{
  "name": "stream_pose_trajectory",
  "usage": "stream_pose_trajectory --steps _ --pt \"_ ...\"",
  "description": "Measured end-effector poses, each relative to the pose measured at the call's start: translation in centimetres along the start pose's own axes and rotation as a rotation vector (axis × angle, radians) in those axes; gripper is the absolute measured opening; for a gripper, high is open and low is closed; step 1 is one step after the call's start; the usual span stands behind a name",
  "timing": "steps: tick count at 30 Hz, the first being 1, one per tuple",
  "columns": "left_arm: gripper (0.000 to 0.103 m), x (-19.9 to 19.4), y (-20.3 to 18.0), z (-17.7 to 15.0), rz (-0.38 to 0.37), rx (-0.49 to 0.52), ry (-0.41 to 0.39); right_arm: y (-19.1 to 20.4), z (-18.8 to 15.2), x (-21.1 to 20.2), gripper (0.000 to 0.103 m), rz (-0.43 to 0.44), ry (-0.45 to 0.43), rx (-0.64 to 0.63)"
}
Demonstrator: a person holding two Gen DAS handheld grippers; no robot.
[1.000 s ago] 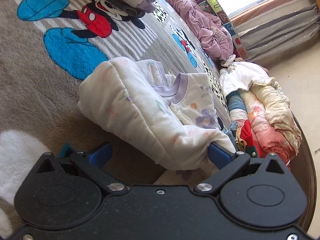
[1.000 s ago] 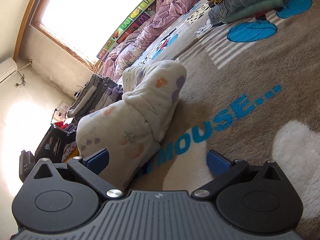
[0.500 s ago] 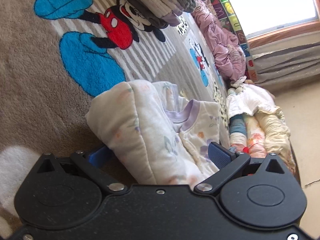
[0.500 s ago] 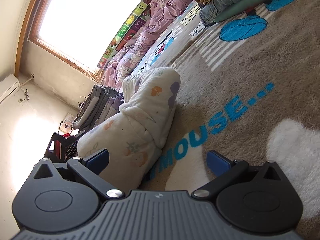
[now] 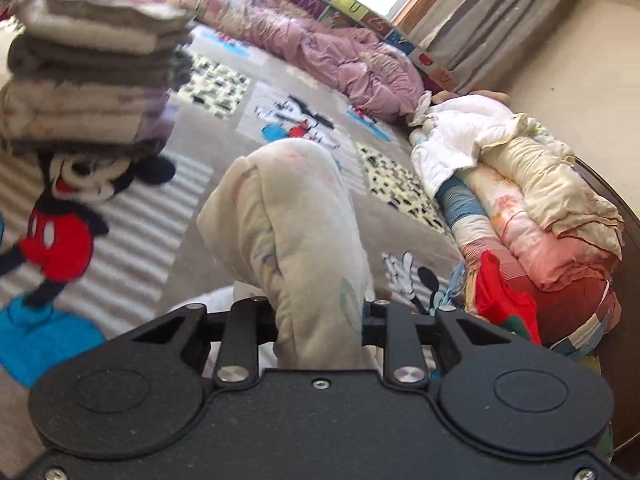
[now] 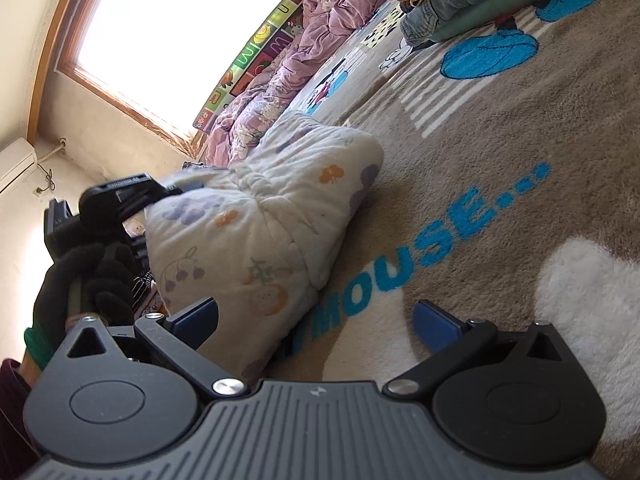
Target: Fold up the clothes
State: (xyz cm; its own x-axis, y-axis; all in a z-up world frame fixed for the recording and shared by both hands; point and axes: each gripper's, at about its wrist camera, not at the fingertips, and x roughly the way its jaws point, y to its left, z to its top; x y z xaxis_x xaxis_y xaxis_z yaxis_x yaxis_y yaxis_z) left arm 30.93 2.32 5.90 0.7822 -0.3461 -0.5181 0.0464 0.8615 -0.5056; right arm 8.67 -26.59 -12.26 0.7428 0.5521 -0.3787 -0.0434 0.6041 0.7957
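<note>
While clamped, garment (image 5: 296, 240) beside stack (image 5: 88, 76).

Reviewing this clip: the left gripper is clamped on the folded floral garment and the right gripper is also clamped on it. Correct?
Not quite. The right gripper is open, its blue pads spread wide, the floral garment only beside one pad; the right wrist view shows this. The left gripper is indeed clamped on the garment, as the left wrist view shows.

"MOUSE..." on rug (image 6: 540, 128) (blue letters)
</note>
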Motion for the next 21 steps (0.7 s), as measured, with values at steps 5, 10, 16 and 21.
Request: stream_pose_trajectory --steps 5,10,16,21 --pt "0.023 -3.8 -5.9 4.6 -0.094 0.286 -0.196 -0.1 0.0 0.0 0.103 0.006 -0.003 0.002" --pt "0.023 -7.7 -10.2 7.2 -0.212 0.534 -0.343 -0.2 0.1 -0.1 0.103 0.016 -0.006 0.005" --pt "0.023 -6.3 -4.1 -2.0 -0.194 0.623 -0.110 -0.3 0.2 -0.4 0.103 0.036 -0.015 0.020" --pt "0.022 -6.2 2.2 -11.4 -0.141 0.560 0.069 -0.3 0.1 -0.7 0.103 0.050 -0.024 0.026"
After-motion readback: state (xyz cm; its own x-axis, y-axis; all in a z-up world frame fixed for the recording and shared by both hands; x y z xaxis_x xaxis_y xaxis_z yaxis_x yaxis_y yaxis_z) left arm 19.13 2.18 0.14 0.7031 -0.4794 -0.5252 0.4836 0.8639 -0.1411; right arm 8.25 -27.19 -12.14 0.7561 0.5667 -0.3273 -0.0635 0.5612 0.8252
